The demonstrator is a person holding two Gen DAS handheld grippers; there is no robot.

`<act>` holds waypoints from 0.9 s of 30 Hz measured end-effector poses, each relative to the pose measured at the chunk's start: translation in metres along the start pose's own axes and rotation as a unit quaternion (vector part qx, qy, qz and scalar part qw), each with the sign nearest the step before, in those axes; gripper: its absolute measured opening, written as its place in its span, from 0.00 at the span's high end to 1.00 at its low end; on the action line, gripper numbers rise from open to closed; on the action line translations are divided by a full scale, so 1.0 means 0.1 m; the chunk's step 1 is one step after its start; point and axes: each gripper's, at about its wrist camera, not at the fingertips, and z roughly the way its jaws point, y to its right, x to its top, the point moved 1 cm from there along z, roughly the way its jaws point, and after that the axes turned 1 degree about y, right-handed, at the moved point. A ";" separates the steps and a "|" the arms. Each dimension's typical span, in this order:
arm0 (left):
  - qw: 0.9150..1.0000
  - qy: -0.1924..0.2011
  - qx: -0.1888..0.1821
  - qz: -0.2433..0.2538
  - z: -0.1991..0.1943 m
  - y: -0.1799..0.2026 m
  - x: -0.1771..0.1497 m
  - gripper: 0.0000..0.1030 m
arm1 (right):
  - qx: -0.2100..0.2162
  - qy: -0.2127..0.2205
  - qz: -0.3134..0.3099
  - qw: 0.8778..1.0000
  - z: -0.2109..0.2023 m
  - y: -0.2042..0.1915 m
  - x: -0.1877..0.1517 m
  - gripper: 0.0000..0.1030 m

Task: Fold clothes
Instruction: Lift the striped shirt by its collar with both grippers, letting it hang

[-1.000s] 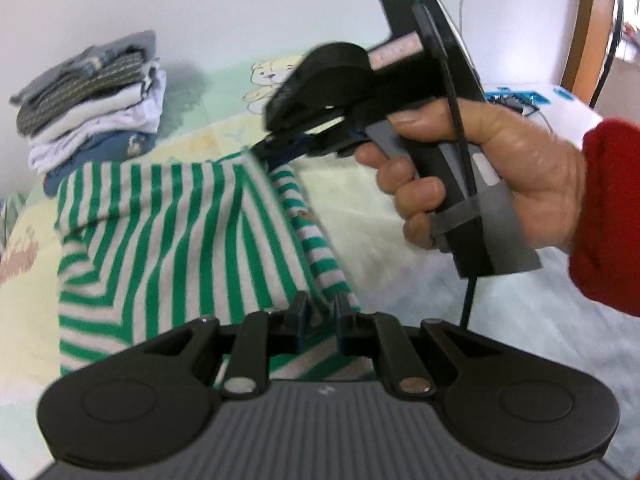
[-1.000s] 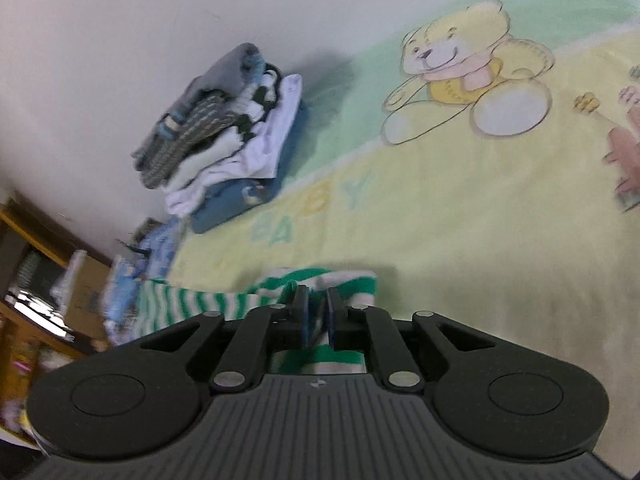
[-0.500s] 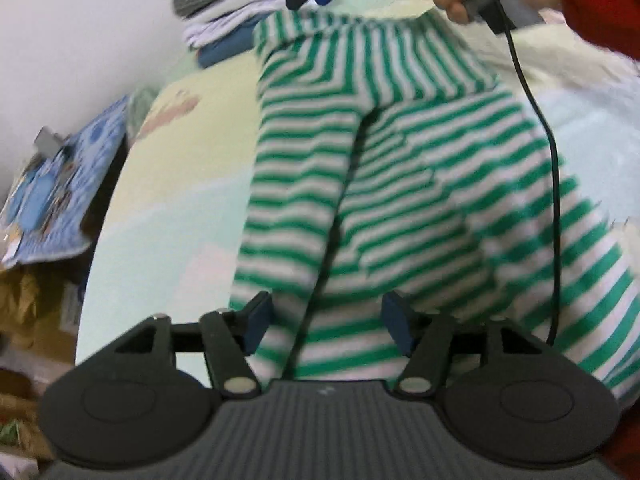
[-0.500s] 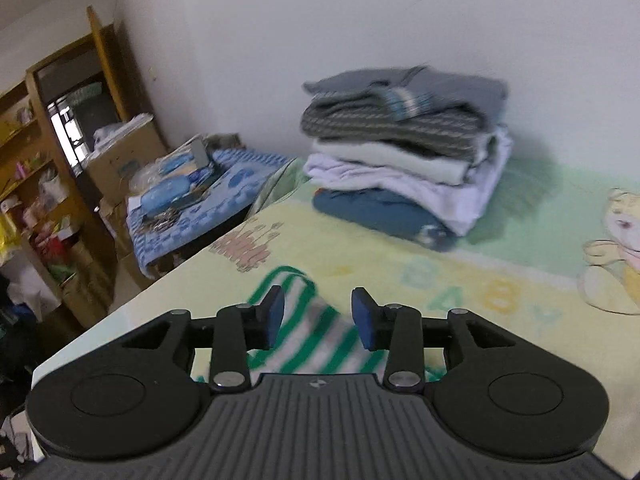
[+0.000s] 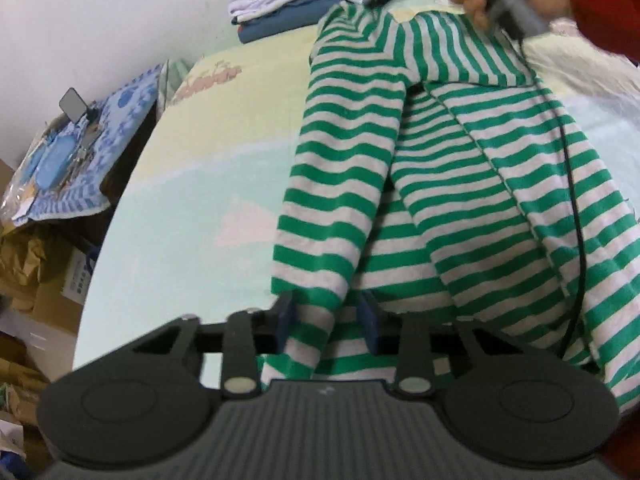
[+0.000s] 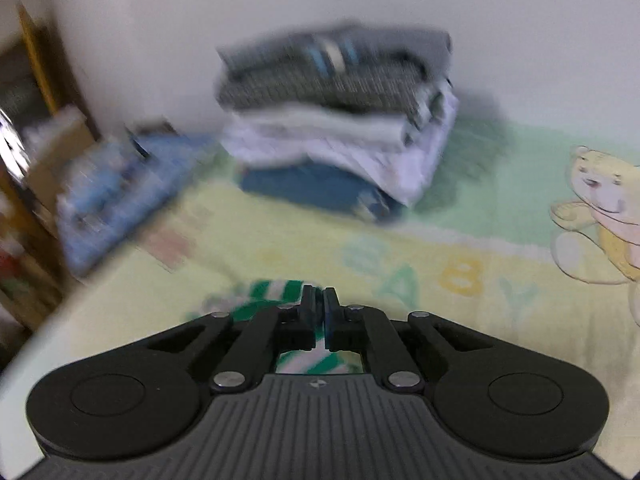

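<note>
Across the baby-print bed blanket, my right tool has re-clamped the green-striped garment; my left tool, released, straddles the hem, ready to regrip.

You can read one text only: pastel letters "BABY" on the blanket (right wrist view, blurred). Box label, left wrist view, too small to read.

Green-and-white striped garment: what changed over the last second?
The left hand-held gripper, shut on the green-and-white striped garment a second ago, let go and now straddles a fold, open. The right hand-held gripper opened briefly and has reclosed on the garment's far edge. The stack of folded clothes stayed put.
</note>
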 end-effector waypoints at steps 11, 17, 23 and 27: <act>0.999 0.022 -0.032 -0.022 -0.14 -0.04 0.07 0.99 | 0.144 -0.042 0.117 0.982 -1.06 0.04 -0.61 0.76; 0.998 0.029 -0.047 -0.016 -0.26 0.02 0.07 0.99 | 0.178 -0.106 0.143 0.968 -0.99 -0.39 -1.07 0.72; 0.998 0.035 -0.044 -0.029 -0.31 0.02 0.04 0.99 | 0.139 -0.072 0.227 0.961 -0.82 -0.36 -1.10 0.87; 0.996 0.048 -0.063 -0.044 -0.48 0.00 0.06 0.99 | 0.142 -0.044 0.200 0.968 -1.01 -0.41 -0.96 0.90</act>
